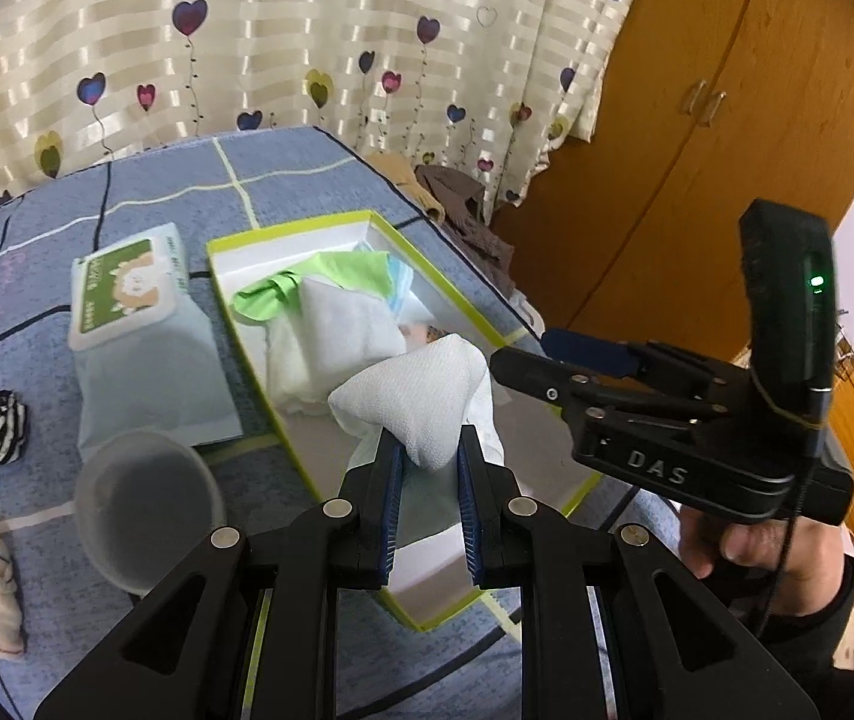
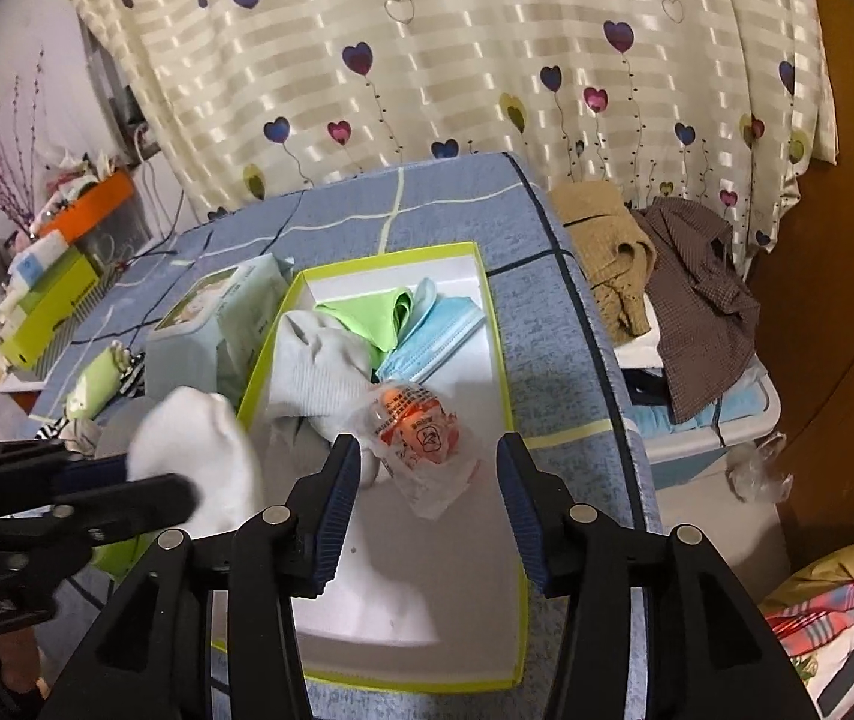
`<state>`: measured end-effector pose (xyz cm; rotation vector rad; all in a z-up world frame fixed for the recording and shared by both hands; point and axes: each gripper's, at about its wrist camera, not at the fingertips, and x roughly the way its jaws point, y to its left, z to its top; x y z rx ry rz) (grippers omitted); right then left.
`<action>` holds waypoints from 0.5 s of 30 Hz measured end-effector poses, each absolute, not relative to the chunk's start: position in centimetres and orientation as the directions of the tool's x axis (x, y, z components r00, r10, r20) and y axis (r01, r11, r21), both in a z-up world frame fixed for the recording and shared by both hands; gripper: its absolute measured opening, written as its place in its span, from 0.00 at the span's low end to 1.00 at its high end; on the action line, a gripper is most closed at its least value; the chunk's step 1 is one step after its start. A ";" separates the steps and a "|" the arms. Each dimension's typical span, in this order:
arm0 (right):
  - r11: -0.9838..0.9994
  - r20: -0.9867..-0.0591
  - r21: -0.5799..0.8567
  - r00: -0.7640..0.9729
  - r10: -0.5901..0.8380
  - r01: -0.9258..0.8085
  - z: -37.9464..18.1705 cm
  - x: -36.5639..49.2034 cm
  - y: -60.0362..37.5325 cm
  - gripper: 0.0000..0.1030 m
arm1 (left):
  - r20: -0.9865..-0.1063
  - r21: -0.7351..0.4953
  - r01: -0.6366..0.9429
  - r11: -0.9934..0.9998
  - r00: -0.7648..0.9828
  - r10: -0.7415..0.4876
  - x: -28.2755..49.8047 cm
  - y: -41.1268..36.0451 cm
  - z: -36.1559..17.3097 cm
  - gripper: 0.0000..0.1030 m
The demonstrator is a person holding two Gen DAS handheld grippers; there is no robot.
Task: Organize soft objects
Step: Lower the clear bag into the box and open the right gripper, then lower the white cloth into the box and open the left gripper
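A blue checked bedsheet [image 2: 547, 324] is carrying a lime-rimmed white box [image 2: 490, 312] in front of a heart-print curtain [image 2: 427, 60].

The left gripper [image 1: 427, 456] is pinching a rolled white sock [image 1: 421, 402], soft and ribbed, above the near end of the box. The right gripper [image 2: 427, 468] is hanging with jaws wide apart and empty, just over an orange packet in clear wrap [image 2: 421, 426] lying in the box. Beside it are lying a grey-white sock [image 2: 319, 366], a green cloth [image 2: 373, 318] and a blue face mask [image 2: 433, 330]. A wet-wipes pack [image 1: 139, 336] and a translucent cup [image 1: 145, 510] are sitting left of the box.
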<state>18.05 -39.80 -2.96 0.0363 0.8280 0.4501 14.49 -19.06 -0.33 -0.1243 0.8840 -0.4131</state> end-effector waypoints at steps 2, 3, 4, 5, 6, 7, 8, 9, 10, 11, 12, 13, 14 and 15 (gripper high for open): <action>0.906 -0.704 0.202 0.588 0.398 -0.371 -3.0 18.0 -39.8 0.45 | -0.735 -0.272 0.303 0.913 0.547 -0.401 14.7 -19.5 -0.7 0.18; 0.906 -0.704 0.201 0.589 0.398 -0.371 -2.9 17.9 -39.9 0.45 | -0.739 -0.272 0.302 0.914 0.544 -0.399 14.8 -19.7 -0.9 0.18; 0.907 -0.704 0.202 0.588 0.398 -0.370 -2.9 17.9 -39.9 0.45 | -0.744 -0.267 0.299 0.916 0.540 -0.393 15.0 -19.9 -1.1 0.18; 0.907 -0.704 0.205 0.588 0.398 -0.369 -2.9 17.8 -40.1 0.45 | -0.746 -0.262 0.295 0.919 0.541 -0.387 15.1 -20.0 -1.2 0.18; 0.906 -0.704 0.207 0.587 0.400 -0.369 -2.9 17.7 -40.2 0.45 | -0.751 -0.252 0.287 0.924 0.544 -0.374 15.3 -20.0 -1.3 0.18; 0.906 -0.704 0.207 0.587 0.400 -0.370 -3.0 17.7 -40.3 0.45 | -0.754 -0.248 0.283 0.926 0.544 -0.368 15.4 -20.1 -1.4 0.20; 0.907 -0.704 0.206 0.588 0.398 -0.368 -3.0 17.7 -40.3 0.45 | -0.760 -0.243 0.273 0.931 0.543 -0.358 15.6 -20.1 -1.6 0.22; 0.908 -0.705 0.206 0.588 0.397 -0.366 -2.9 17.7 -40.3 0.45 | -0.767 -0.236 0.265 0.935 0.541 -0.347 15.8 -20.0 -1.8 0.23; 0.908 -0.705 0.205 0.587 0.397 -0.366 -3.0 17.7 -40.4 0.45 | -0.773 -0.230 0.258 0.938 0.537 -0.337 15.9 -20.0 -2.0 0.26; 0.907 -0.706 0.206 0.586 0.398 -0.367 -3.1 17.6 -40.4 0.45 | -0.778 -0.227 0.254 0.940 0.534 -0.332 16.1 -20.1 -2.1 0.29; 0.906 -0.705 0.207 0.586 0.399 -0.368 -3.1 17.6 -40.4 0.45 | -0.781 -0.225 0.251 0.941 0.531 -0.329 16.1 -20.1 -2.2 0.31; 0.905 -0.705 0.207 0.585 0.401 -0.371 -3.1 17.5 -40.5 0.45 | -0.781 -0.225 0.249 0.942 0.532 -0.327 16.1 -20.1 -2.3 0.35; 0.904 -0.705 0.206 0.584 0.402 -0.374 -3.1 17.4 -40.4 0.45 | -0.782 -0.224 0.245 0.943 0.533 -0.324 16.1 -20.0 -2.3 0.37; 0.903 -0.705 0.205 0.583 0.403 -0.377 -3.1 17.2 -40.4 0.45 | -0.782 -0.221 0.241 0.945 0.536 -0.319 16.1 -20.0 -2.2 0.38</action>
